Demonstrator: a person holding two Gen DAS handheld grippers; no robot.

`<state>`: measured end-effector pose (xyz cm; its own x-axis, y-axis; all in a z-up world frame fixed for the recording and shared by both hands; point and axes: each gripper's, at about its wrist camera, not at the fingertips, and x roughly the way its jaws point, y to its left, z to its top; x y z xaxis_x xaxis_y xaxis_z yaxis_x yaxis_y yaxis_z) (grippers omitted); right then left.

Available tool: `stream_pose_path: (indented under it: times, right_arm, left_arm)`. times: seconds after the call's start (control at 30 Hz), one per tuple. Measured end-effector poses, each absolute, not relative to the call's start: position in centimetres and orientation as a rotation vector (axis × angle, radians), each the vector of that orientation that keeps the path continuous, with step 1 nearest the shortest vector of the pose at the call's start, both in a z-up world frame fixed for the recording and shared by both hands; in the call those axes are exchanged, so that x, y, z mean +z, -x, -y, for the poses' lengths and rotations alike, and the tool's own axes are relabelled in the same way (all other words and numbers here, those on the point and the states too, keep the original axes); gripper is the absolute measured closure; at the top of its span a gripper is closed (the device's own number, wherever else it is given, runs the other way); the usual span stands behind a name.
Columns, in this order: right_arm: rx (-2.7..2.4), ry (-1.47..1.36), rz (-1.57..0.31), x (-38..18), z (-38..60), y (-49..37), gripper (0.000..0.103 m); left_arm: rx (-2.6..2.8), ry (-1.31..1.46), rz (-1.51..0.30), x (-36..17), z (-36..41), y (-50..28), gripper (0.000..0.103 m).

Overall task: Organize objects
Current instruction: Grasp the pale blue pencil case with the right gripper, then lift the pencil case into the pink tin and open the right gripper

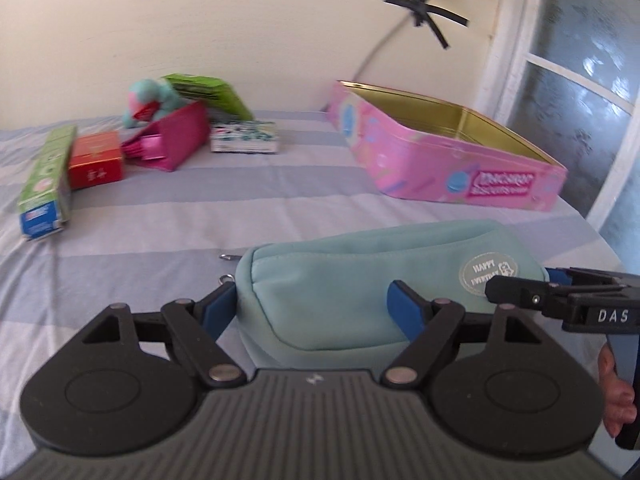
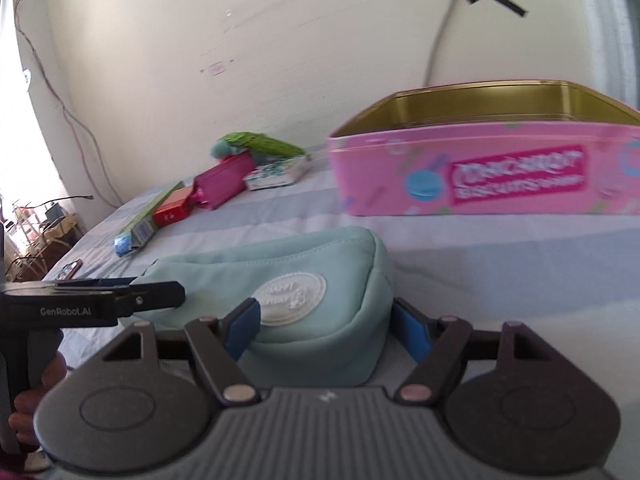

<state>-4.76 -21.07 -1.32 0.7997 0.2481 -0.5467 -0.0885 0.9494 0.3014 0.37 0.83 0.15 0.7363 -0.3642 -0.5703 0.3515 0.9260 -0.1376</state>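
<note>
1. Left gripper (image 1: 316, 304): jaws astride the teal pouch's (image 1: 360, 280) left end, seemingly pinching the fabric.
2. Pouch lies on the striped bedsheet (image 1: 160, 232); soft, light, likely to sag, so grip both ends.
3. Right gripper (image 2: 326, 326): jaws clasp the pouch's right end; pink tin (image 2: 480, 176) open beyond.

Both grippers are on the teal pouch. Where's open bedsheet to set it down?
Bare sheet lies between the teal pouch and the pink tin, and left of the pouch before the green carton. The far-left corner is crowded: red box, magenta pouch, plush toy.
</note>
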Motion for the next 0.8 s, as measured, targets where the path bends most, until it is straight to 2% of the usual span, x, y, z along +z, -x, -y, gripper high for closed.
stream_pose_path:
  times: [0.17, 0.23, 0.33, 0.63, 0.8]
  right_arm:
    - [0.186, -0.304, -0.601, -1.7, 22.2, 5.3, 0.029]
    - [0.185, -0.288, -0.595, -1.7, 21.9, 5.3, 0.025]
    - [0.185, -0.269, -0.585, -1.8, 21.4, 5.1, 0.021]
    - [0.190, -0.257, -0.574, -2.0, 21.3, 5.3, 0.018]
    - [0.183, -0.253, -0.561, -1.8, 21.2, 5.6, 0.023]
  left_arm:
    - [-0.400, 0.026, -0.643, 0.1, -0.9, -1.0, 0.015]
    - [-0.402, 0.037, -0.653, 0.0, -1.0, -1.3, 0.011]
    - [-0.406, 0.073, -0.675, -0.2, -1.5, -1.7, 0.011]
    - [-0.424, 0.064, -0.667, -0.3, -0.7, -1.7, 0.012]
    - [-0.431, 0.089, -0.663, 0.6, -0.9, -1.7, 0.012]
